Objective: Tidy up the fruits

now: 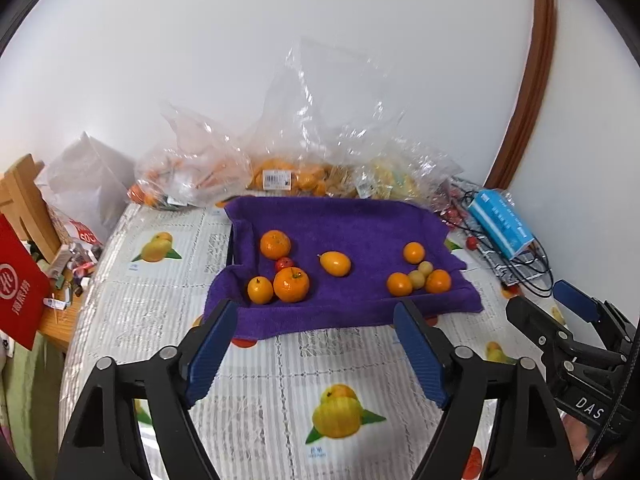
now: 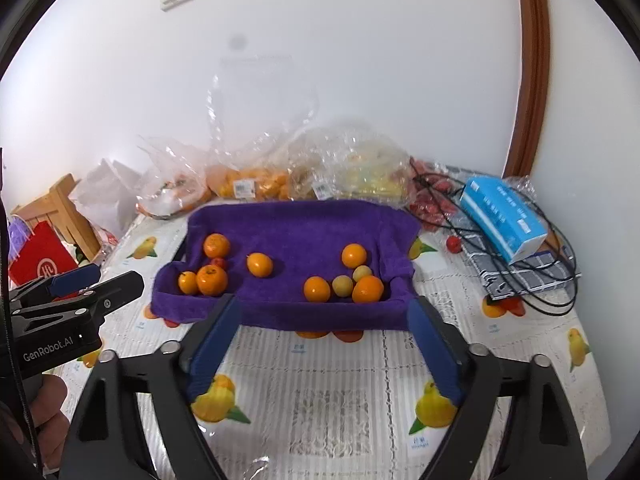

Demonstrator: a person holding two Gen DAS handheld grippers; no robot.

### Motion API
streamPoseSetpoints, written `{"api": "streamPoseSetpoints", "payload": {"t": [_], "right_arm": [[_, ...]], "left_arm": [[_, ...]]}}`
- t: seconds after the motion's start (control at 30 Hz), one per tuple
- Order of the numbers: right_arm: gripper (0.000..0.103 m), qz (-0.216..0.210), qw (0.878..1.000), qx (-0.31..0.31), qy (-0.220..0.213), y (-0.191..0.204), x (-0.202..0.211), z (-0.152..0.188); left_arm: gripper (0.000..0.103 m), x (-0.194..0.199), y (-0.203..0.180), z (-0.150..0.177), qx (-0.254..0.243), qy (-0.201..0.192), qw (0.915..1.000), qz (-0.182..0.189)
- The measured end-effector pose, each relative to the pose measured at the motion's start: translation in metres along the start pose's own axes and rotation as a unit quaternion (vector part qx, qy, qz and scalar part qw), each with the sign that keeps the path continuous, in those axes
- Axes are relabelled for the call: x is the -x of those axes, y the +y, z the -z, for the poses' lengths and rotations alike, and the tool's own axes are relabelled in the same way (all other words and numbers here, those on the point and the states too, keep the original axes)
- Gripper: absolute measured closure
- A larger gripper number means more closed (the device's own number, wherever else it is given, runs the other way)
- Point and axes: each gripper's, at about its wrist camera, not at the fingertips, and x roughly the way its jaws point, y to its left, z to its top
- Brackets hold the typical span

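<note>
Fruits sit on purple towel on worktop: left cluster of oranges with a small red fruit, a lone yellow-orange fruit mid-towel, right cluster of oranges with two pale yellow fruits. Left gripper hovers short of towel, fingers spread wide, nothing held. Right gripper likewise, fingers wide apart, empty. Plastic fruit bags behind towel, blue box on right.
</note>
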Motion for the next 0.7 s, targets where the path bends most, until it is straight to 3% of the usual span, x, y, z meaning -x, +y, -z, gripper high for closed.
{"api": "streamPoseSetpoints", "payload": {"t": [0.3,0.7], "right_arm": [[0.002,0.011,0.999,-0.009,-0.032,0.000,0.053,0.014],[0.001,0.025,0.998,-0.021,-0.046,-0.011,0.093,0.028]], "left_arm": [[0.018,0.049,-0.004,0.014,-0.002,-0.036,0.9993,-0.010],[0.016,0.084,-0.014,0.025,-0.003,-0.066,0.9978,-0.010]]}}
